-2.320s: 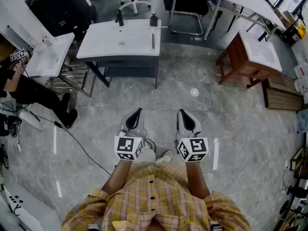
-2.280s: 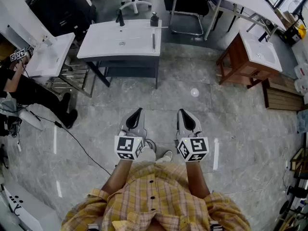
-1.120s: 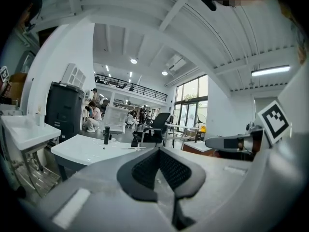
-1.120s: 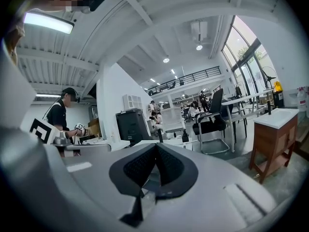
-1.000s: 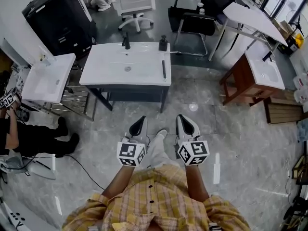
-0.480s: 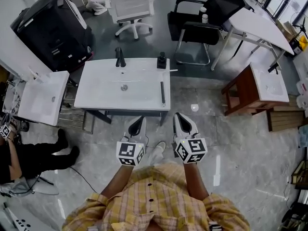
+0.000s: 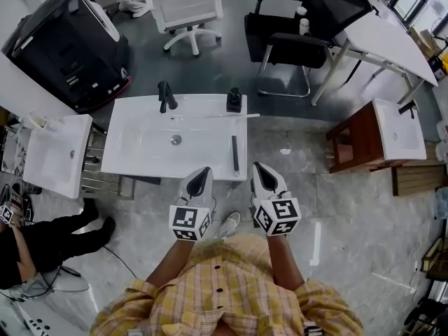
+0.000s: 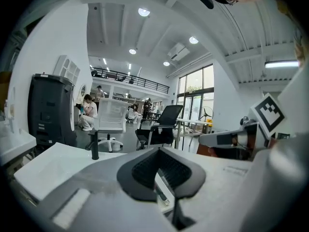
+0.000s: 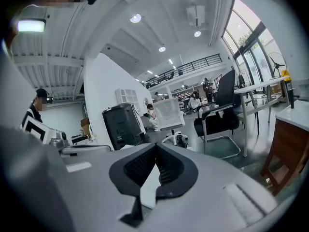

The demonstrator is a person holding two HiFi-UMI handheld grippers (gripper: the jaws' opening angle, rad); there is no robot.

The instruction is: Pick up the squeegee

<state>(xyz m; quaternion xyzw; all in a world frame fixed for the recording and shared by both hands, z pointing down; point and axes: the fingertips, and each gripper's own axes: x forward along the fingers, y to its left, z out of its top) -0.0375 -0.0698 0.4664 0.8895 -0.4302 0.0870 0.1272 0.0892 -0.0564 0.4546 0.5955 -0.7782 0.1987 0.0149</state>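
Note:
The squeegee [image 7: 235, 153], a narrow dark bar, lies flat near the right end of a white sink counter [image 7: 140, 152], just ahead of both grippers. A black faucet [image 7: 166, 96] and a dark soap dispenser [image 7: 234, 100] stand along the counter's far edge. My left gripper [image 7: 199, 181] hangs over the counter's front edge, jaws shut and empty. My right gripper [image 7: 264, 178] is beside the counter's right front corner, also shut on nothing. In the left gripper view the closed tips [image 8: 159, 150] point across the white counter [image 8: 53, 166]. The right gripper [image 9: 155, 147] points level past the counter's corner.
A big black machine [image 7: 63, 44] stands at the far left, with a second white basin [image 7: 52, 152] in front of it. Behind the counter are a white chair [image 7: 185, 5] and a black chair [image 7: 294, 37]. A wooden vanity [image 7: 371, 142] is at the right. A person [image 7: 42, 240] crouches at the lower left.
The sink counter has come much closer, from well ahead on the floor to directly under the grippers' tips. Both grippers kept side by side and stayed shut.

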